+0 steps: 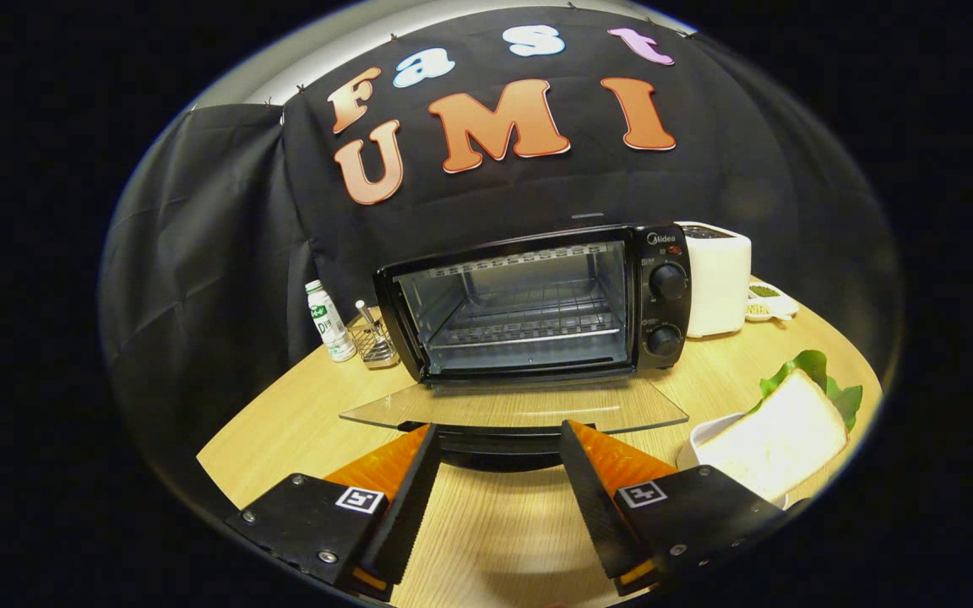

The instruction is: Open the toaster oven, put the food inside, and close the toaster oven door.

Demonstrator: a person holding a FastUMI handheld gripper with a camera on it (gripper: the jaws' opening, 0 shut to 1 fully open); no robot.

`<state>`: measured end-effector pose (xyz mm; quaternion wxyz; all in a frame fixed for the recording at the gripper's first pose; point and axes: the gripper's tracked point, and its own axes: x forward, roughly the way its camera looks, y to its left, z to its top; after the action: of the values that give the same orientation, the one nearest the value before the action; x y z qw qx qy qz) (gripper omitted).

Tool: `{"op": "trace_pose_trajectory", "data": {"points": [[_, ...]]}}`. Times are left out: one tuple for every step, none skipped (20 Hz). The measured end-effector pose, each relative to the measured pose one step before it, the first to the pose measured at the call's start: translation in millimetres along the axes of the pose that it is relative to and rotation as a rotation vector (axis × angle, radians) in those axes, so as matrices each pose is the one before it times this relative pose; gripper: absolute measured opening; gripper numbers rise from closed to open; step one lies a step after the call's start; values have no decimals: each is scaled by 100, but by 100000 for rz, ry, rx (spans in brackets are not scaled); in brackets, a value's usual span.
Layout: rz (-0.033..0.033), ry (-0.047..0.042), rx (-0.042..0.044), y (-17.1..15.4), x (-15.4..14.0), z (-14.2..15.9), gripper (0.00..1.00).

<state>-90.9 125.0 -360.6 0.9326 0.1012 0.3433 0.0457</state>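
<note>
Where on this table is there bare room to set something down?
Bare wood on the table left of the open oven door, and between the open gripper fingers. Crowded right: bread on its plate, white toaster.

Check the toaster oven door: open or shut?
Open. The glass door lies flat ahead of the toaster oven, cavity rack exposed. The gripper is open, fingers astride the door handle.

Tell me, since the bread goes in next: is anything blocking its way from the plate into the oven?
Nothing visible: the toaster oven door lies fully open, rack bare. The open tongs sit at the door handle; the bread lies beside them.
</note>
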Motion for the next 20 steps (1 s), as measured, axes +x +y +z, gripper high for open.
{"op": "trace_pose_trajectory", "data": {"points": [[-15,541,134,-26,91,-182,85],[14,735,26,-5,42,-422,84],[535,2520,-522,39,95,-733,84],[439,3625,994,10,200,-999,84],[3024,2402,2902,432,-29,-495,83],[1373,1477,2484,16,117,-541,78],[485,1270,1763,-5,88,-274,77],[228,1304,1023,48,178,-520,77],[-385,1409,299,-73,285,-416,77],[-1068,1336,-352,-400,423,-589,77],[-483,1219,188,-142,230,-331,77],[-102,-813,-618,22,-117,190,77],[214,-455,-1165,101,-56,137,77],[241,262,-930,-33,-122,-176,77],[631,173,58,1,-142,87,77],[-98,-216,236,-223,-216,333,77],[-1238,-489,-109,-396,-289,270,77],[-388,-1053,-327,-361,-463,429,77],[444,-461,-163,-131,-762,422,78],[1858,-1446,-249,199,-1029,514,80]]}}
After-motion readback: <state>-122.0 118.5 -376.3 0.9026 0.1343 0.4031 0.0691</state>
